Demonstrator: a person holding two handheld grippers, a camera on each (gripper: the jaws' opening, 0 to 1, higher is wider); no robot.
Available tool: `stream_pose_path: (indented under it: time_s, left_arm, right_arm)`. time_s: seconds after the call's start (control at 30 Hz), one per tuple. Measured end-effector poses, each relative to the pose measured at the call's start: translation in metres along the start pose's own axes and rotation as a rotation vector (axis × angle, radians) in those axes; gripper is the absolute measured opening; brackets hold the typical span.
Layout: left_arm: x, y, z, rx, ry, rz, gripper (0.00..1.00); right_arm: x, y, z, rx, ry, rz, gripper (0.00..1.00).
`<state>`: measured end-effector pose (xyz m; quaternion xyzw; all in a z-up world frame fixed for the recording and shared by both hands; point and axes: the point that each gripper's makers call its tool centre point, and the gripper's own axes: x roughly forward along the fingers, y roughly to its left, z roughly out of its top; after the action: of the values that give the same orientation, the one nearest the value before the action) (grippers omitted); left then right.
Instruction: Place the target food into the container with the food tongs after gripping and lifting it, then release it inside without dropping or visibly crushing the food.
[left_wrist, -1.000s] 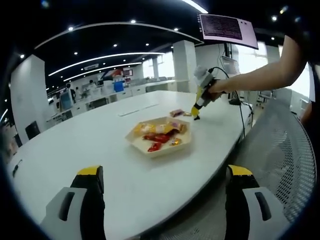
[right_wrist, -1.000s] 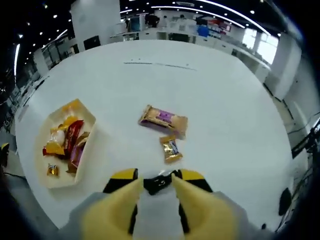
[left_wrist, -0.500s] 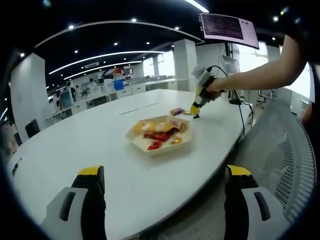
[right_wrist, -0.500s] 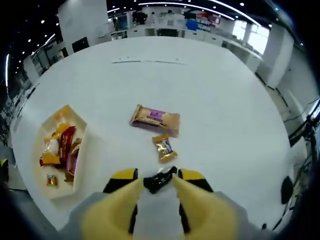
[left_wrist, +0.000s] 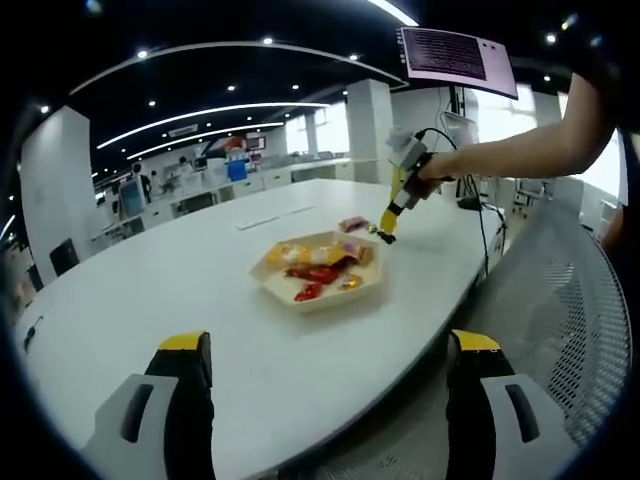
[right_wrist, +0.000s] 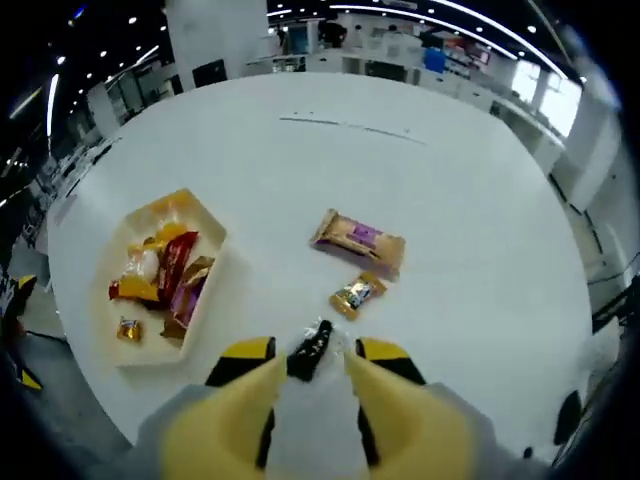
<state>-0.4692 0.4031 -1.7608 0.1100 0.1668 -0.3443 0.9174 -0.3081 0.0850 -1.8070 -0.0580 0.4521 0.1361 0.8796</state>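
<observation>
So the right hand-held gripper (right_wrist: 308, 362) is pinched down on a small dark-wrapped snack (right_wrist: 311, 350), held right between the yellow tips and, by the look of it, just clear of the white worktop (right_wrist: 470, 220). The container (right_wrist: 218, 243), a pale shallow tray already loaded with red and yellow wrapped pieces, sits off to the left of the gripper in the right gripper view, near but not under it. Two more items lie on the worktop just beyond the tips: a little gold candy (right_wrist: 359, 294) and, a bit farther, a purple-and-tan packet (right_wrist: 360, 240). My take on doing this step well: keep the squeeze light and steady so the wrapper doesn't get mashed, carry it left over the tray's rim, get low over the pile, then let go inside instead of dropping from height. Watch out for knocking the gold candy on the way. In the left gripper view you can see the person's arm (left_wrist: 520, 150) reaching in from the right, forearm roughly level, with the gripper angled steeply down at the worktop just right of the tray. The left hand-held gripper (left_wrist: 325, 400) hangs back at the near edge of the worktop, jaws spread wide with nothing in them.
</observation>
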Motion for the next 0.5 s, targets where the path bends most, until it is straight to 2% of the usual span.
stream_pose_path:
  time_s: [0.17,0.5]
  left_arm:
    - [0.0,0.0,0.0,0.0,0.001,0.0,0.93]
    - [-0.001,0.0,-0.002,-0.002,0.008,0.0,0.92]
  right_arm:
    - [0.003,0.0,-0.001,0.023,0.023,-0.009,0.31]
    - [0.024,0.017,-0.02,0.029,0.07,-0.003,0.31]
